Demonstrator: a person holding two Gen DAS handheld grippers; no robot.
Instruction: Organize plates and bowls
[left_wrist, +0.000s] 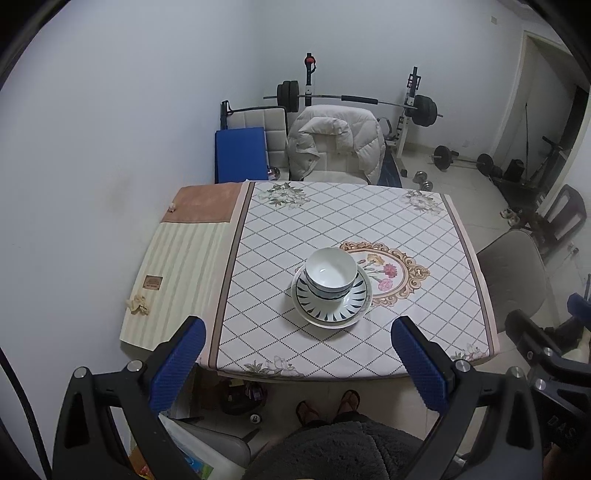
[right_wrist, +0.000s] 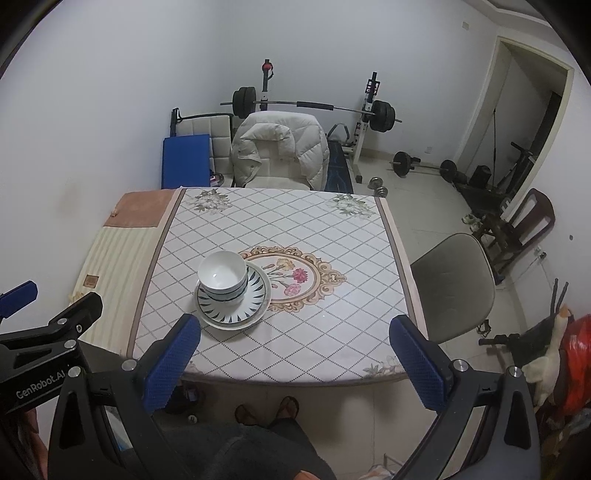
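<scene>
White bowls with blue rims (left_wrist: 330, 273) (right_wrist: 222, 277) are nested in a stack on white plates with blue petal marks (left_wrist: 332, 304) (right_wrist: 236, 310), near the middle of the table. My left gripper (left_wrist: 299, 363) is open and empty, held high over the table's near edge, well short of the stack. My right gripper (right_wrist: 295, 363) is also open and empty, at the same height, with the stack ahead and to its left. Each gripper shows at the edge of the other's view.
The table (left_wrist: 424, 332) wears a diamond-pattern cloth with a floral medallion (right_wrist: 295, 275). A chair draped with a white jacket (left_wrist: 336, 144) stands at the far side, a grey chair (right_wrist: 454, 284) to the right. Weights and a barbell rack line the back wall. A person's feet show below.
</scene>
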